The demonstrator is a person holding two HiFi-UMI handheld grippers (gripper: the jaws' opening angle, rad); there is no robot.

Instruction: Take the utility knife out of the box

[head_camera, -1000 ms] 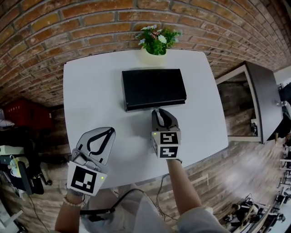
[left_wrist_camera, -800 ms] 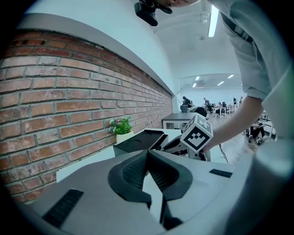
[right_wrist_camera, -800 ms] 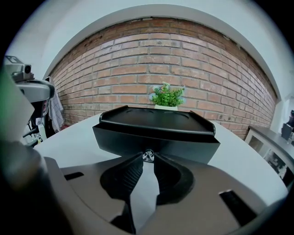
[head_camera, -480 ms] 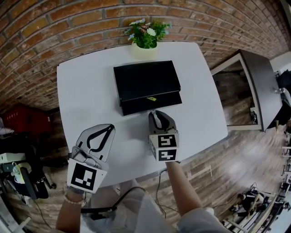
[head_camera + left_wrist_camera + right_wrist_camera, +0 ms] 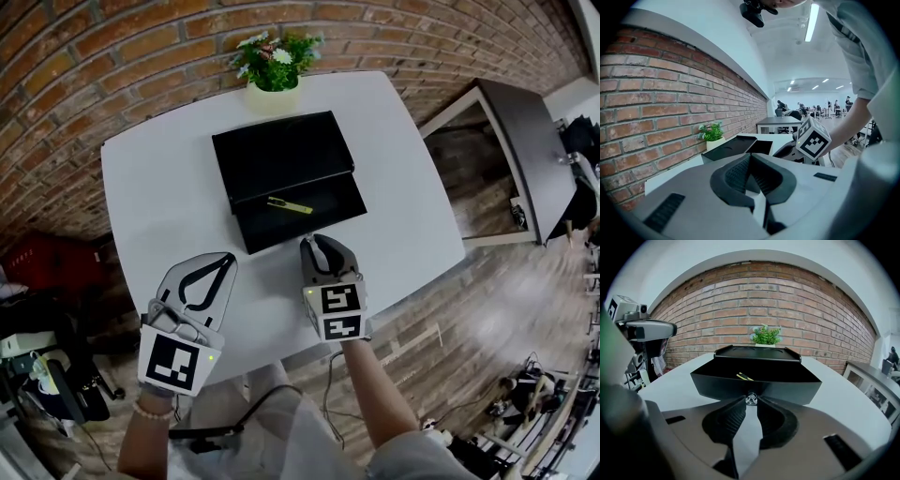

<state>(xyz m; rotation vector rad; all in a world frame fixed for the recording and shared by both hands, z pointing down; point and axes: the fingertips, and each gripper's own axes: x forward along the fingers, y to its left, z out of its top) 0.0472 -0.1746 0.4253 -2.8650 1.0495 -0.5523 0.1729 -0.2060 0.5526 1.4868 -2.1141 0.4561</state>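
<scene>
A black box (image 5: 281,155) lies on the white table (image 5: 159,197), and its drawer (image 5: 323,220) stands pulled out toward me. Inside the drawer lies the yellow utility knife (image 5: 290,205), also seen past the drawer's front wall in the right gripper view (image 5: 745,377). My right gripper (image 5: 317,242) is at the drawer's front, shut on its small clear knob (image 5: 751,398). To the left of the drawer, my left gripper (image 5: 228,263) hovers over the table, shut and holding nothing (image 5: 750,157).
A potted plant (image 5: 272,58) stands behind the box against the brick wall. A dark cabinet (image 5: 525,141) is off the table's right side. The table's front edge runs just under both grippers.
The drawer has slid out of the box toward me with the right gripper on its knob, and the yellow knife has come into view. The left gripper has barely shifted.
</scene>
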